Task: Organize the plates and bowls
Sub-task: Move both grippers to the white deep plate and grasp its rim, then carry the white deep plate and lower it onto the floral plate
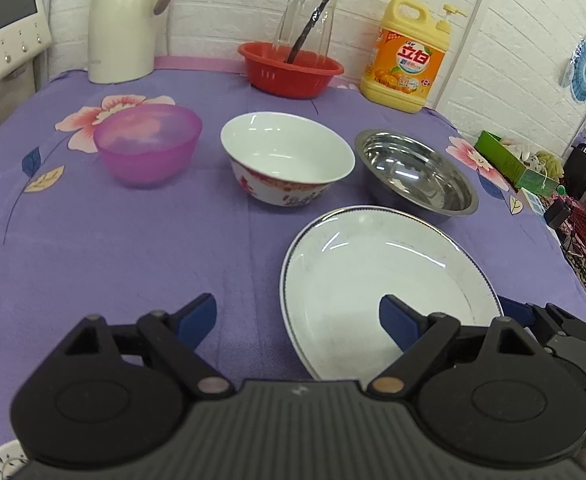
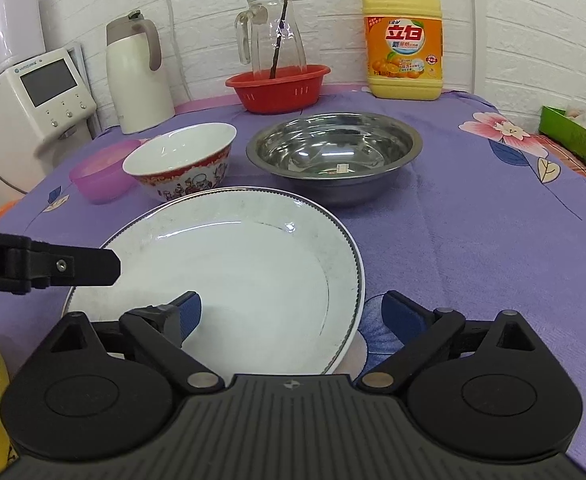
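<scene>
A white plate with a dark rim (image 1: 377, 284) (image 2: 233, 276) lies on the purple cloth near the front. Behind it stand a pink plastic bowl (image 1: 147, 144) (image 2: 101, 176), a white bowl with red pattern (image 1: 287, 158) (image 2: 181, 164) and a steel bowl (image 1: 415, 174) (image 2: 333, 154). My left gripper (image 1: 297, 318) is open and empty, its right finger over the plate's left part. My right gripper (image 2: 293, 316) is open and empty, straddling the plate's near right rim. The left gripper's finger (image 2: 73, 268) shows over the plate's left edge in the right wrist view.
At the back stand a red basket (image 1: 291, 70) (image 2: 279, 86) holding a glass jug, a cream thermos (image 1: 127, 20) (image 2: 137, 76) and a yellow detergent bottle (image 1: 409, 60) (image 2: 403, 40). A white appliance (image 2: 33, 100) stands left. A green box (image 1: 509, 162) sits at the right edge.
</scene>
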